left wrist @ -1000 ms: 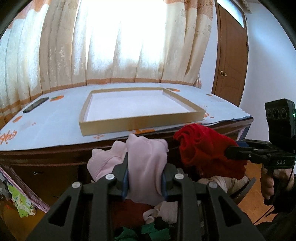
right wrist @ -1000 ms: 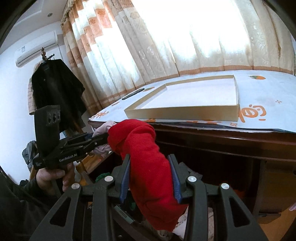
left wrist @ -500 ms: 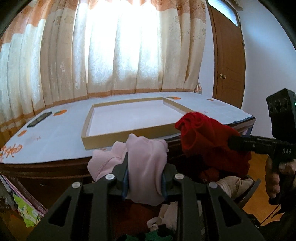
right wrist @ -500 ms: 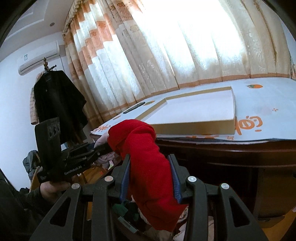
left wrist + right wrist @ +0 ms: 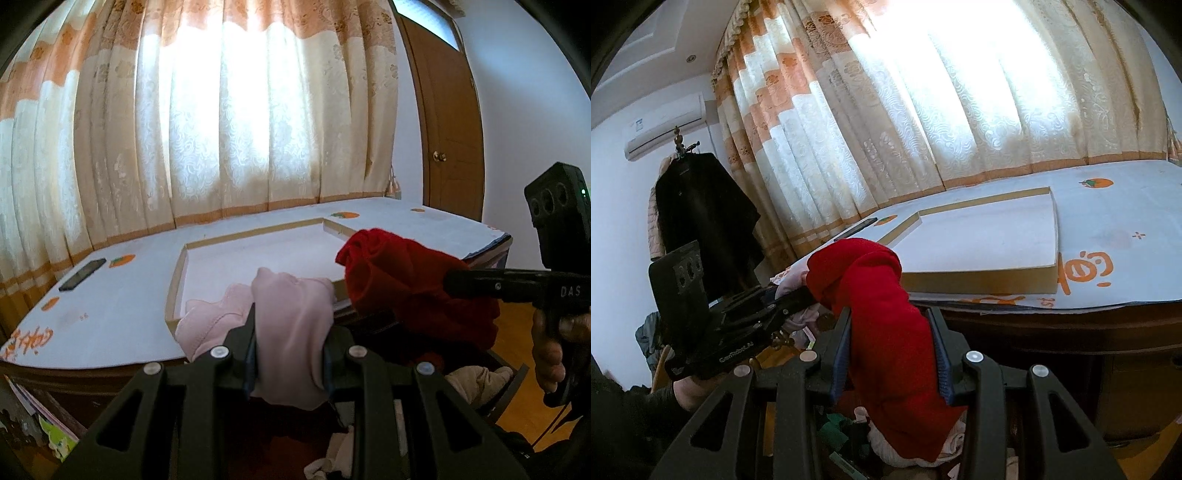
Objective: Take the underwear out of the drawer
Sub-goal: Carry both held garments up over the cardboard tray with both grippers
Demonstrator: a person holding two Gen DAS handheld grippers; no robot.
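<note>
My left gripper is shut on a pale pink underwear, held up at the table's front edge. My right gripper is shut on a red underwear, which hangs down between its fingers. The red underwear also shows to the right in the left wrist view, with the right gripper's body behind it. The left gripper's body shows at the left of the right wrist view. The open drawer below holds more clothes.
A shallow gold-rimmed tray lies on the white-covered table; the tray also shows in the right wrist view. A dark phone lies at the table's left. Curtains hang behind, a wooden door stands at right, a dark coat hangs left.
Both grippers have risen with their garments, from below the tabletop to about level with the tray. Their grips are unchanged.
</note>
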